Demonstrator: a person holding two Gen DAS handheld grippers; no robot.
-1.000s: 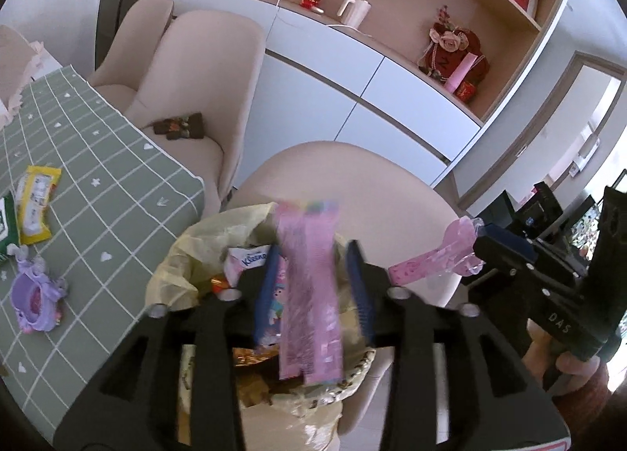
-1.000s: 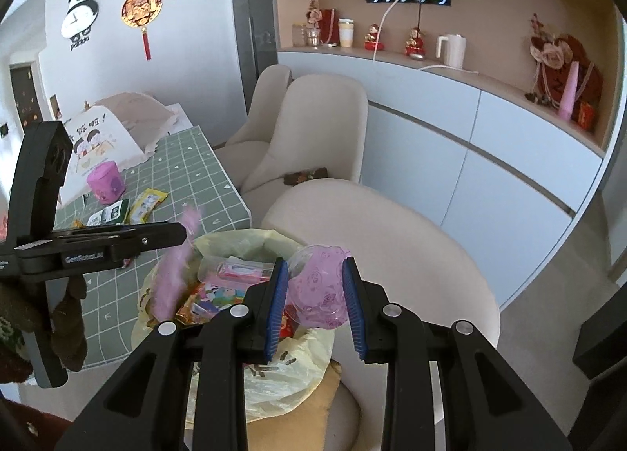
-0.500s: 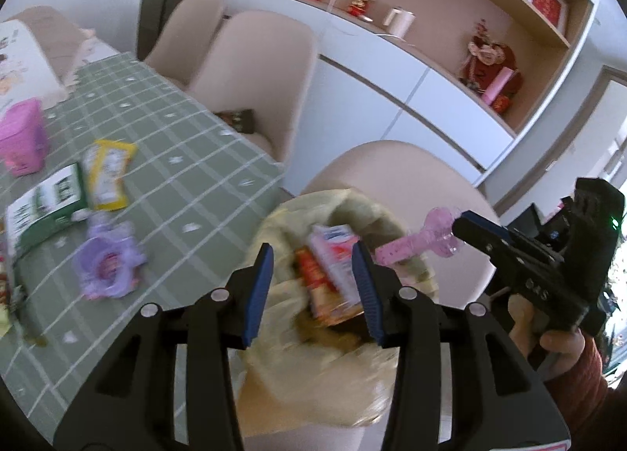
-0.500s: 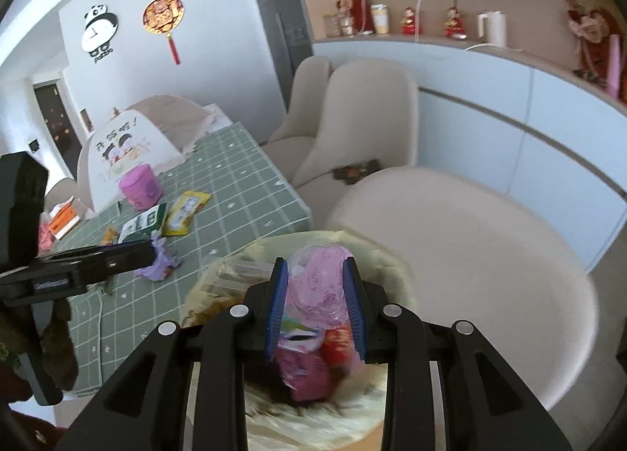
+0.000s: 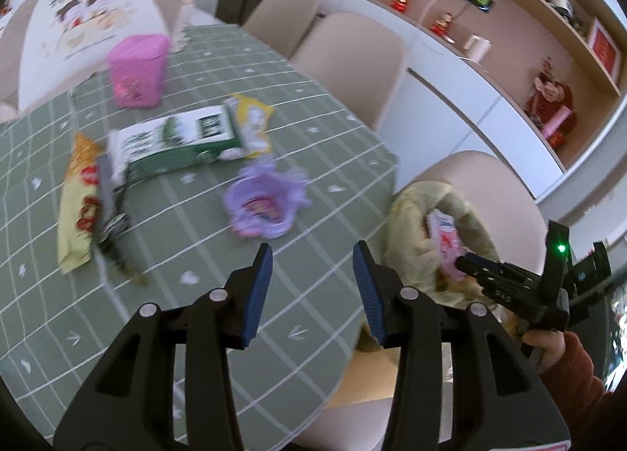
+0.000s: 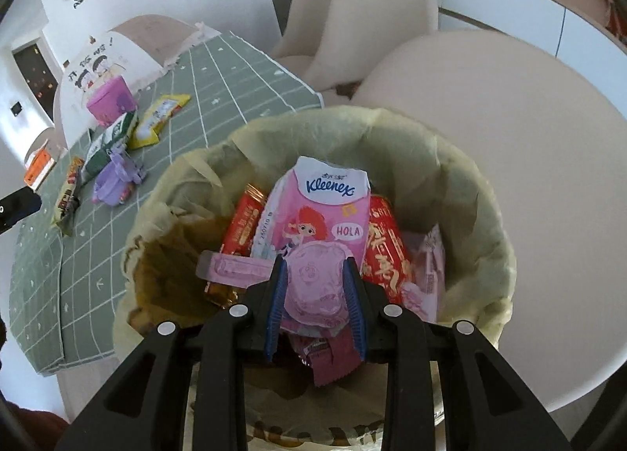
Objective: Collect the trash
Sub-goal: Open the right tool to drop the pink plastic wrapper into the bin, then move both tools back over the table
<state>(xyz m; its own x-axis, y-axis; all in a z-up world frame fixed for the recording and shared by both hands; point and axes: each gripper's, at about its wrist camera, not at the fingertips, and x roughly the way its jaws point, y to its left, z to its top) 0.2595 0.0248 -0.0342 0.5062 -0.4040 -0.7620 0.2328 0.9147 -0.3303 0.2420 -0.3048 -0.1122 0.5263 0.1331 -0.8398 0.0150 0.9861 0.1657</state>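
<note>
While right gripper (image 6: 315,292) pinches pink cup (image 6: 317,280) over trash bag (image 6: 482,223), a late release snags it; left gripper (image 5: 311,286), spread and empty, may nudge purple cup (image 5: 262,204) off the table's (image 5: 341,161) near edge.

The left gripper (image 5: 309,274) hung over the near edge of the table (image 5: 196,317), jaws apart with nothing between them, just short of a purple cup (image 5: 262,200). Farther in lay a green carton (image 5: 176,145) touching a yellow packet (image 5: 252,125), a yellow wrapper (image 5: 76,200) toward the left edge, and a pink tub (image 5: 137,71) near the far edge. Off the right edge stood a bin (image 5: 443,200) lined with a yellowish bag, the right gripper (image 5: 462,265) reaching into it, held by a hand (image 5: 546,345).
</note>
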